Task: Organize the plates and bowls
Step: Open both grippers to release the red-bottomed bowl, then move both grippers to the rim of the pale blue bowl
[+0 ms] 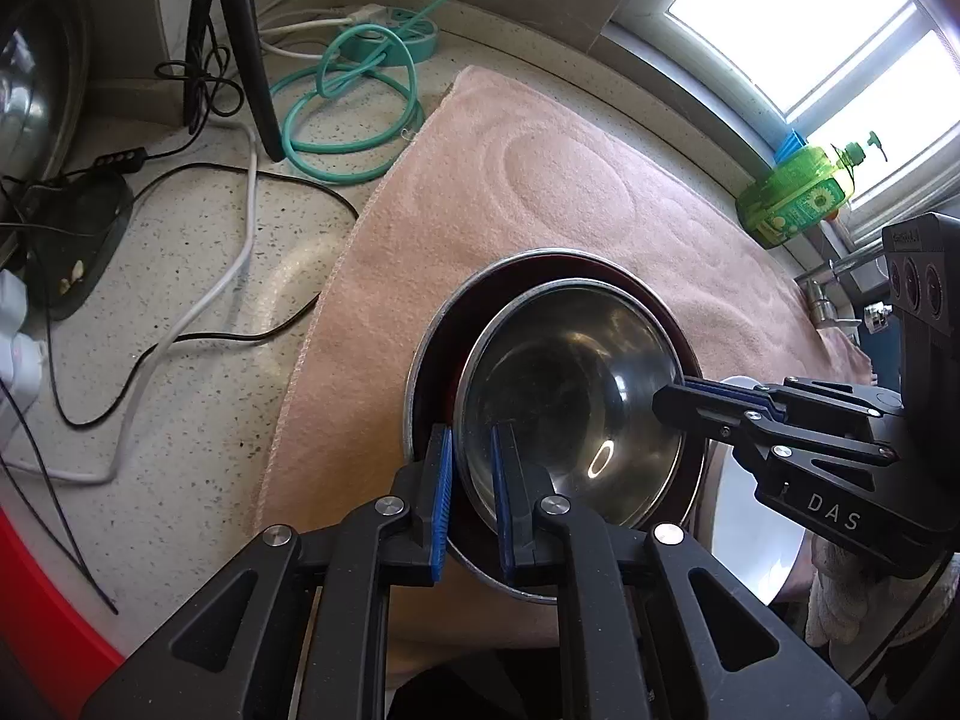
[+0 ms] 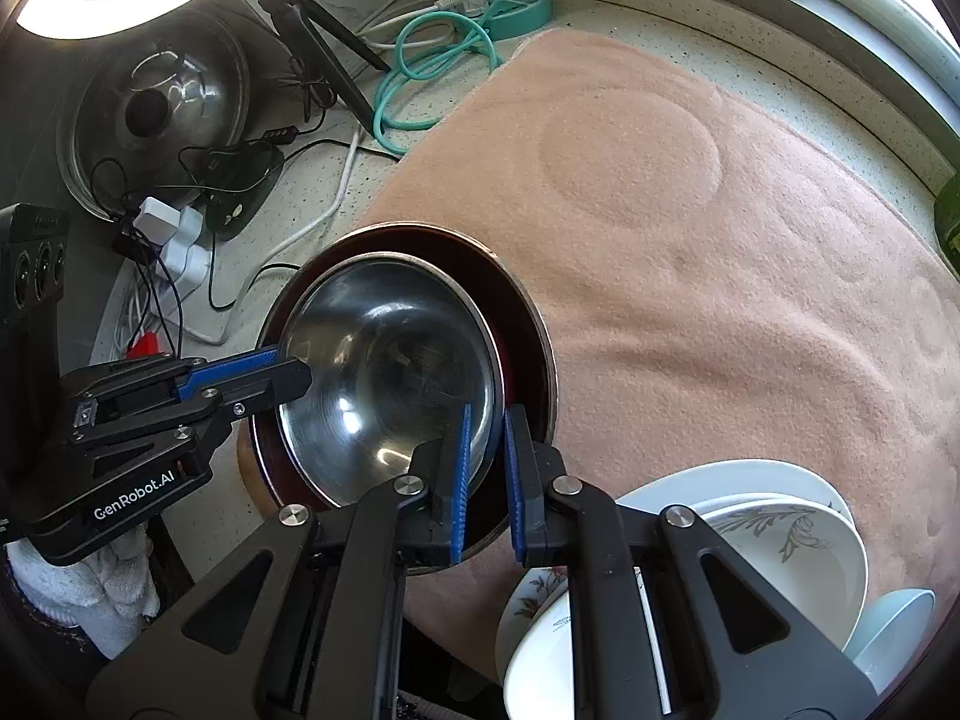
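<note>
A shiny stainless-steel bowl (image 1: 570, 402) sits nested inside a larger round dish with a dark red inside and a metal rim (image 1: 429, 354), and both rest on a pink fleece towel (image 1: 540, 180) spread over the speckled stone table (image 1: 198, 396). The left gripper (image 1: 471, 498) has its jaws drawn narrow and clamped on the steel bowl's near rim, one blue pad (image 1: 441, 504) outside the wall and the other inside. The right gripper (image 2: 486, 480) grips the opposite side of the same rim the same way, its jaws also pinched close with the bowl wall between them. In the right wrist view a stack of white plates and bowls, some with a grey or floral pattern (image 2: 774, 534), lies just beside the right gripper on the towel's near edge. Farther back on the table lie a coiled teal cable (image 1: 354, 102), black and white cords, and a green dish-soap bottle (image 1: 798, 192) by the window.
</note>
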A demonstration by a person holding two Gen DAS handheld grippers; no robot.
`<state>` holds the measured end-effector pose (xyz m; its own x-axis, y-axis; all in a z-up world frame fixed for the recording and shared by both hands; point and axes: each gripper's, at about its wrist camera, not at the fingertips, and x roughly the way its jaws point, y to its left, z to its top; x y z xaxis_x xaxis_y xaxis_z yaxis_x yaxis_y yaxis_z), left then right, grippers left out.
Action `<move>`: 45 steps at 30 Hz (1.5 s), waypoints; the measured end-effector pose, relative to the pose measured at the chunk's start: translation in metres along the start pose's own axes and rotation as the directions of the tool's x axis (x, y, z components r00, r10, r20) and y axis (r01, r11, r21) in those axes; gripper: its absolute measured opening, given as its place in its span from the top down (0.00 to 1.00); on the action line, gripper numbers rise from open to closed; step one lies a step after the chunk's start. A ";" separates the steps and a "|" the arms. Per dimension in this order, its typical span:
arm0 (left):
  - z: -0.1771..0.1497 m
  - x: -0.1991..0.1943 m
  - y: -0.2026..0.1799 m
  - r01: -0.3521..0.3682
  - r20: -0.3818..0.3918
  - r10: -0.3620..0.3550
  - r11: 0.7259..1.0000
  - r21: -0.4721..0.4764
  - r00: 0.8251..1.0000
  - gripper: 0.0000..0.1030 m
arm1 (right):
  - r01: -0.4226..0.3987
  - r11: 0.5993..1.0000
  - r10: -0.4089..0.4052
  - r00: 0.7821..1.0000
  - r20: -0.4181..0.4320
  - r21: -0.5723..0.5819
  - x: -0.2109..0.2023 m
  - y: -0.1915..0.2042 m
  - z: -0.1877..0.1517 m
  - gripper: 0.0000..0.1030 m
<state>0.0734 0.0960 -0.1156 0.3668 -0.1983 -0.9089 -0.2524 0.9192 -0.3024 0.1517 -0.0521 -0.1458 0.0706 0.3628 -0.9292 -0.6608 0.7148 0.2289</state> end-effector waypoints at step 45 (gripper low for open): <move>-0.020 -0.054 -0.081 0.049 0.202 -0.065 0.995 0.085 0.977 0.48 | 0.106 0.986 -0.146 0.924 0.355 0.130 -0.164 -0.100 -0.090 0.20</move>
<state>0.0565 0.0251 -0.0476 0.5560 -0.1847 -0.8104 -0.1576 0.9339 -0.3210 0.1387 -0.2366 -0.0421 0.4266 0.4431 -0.7885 -0.5469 0.8207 0.1653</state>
